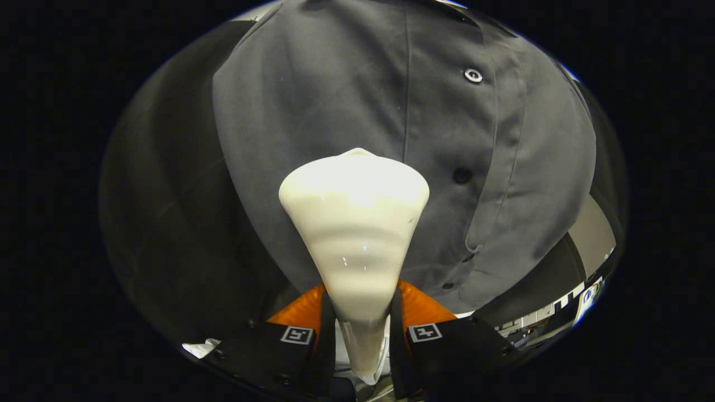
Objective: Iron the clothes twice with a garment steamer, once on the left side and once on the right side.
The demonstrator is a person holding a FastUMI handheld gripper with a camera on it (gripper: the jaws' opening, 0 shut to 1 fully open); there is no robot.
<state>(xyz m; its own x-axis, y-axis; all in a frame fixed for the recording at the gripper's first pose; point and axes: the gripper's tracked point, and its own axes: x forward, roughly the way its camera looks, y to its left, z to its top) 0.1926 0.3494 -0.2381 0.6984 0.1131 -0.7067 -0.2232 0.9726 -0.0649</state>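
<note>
In the gripper view, a white steamer head (354,223) is clamped by its narrow neck between the two fingers of the gripper (362,326), which press on it from both sides. The wide end of the steamer is pointed at a grey shirt (313,100) hung just ahead of it, apparently at or close to the cloth, on the panel beside the button strip (447,167). A pass over that panel is judged to be in hand. Nothing on the cloth marks whether either side has already been steamed, so how much is done cannot be told; at least part of the ironing is taken as left.
</note>
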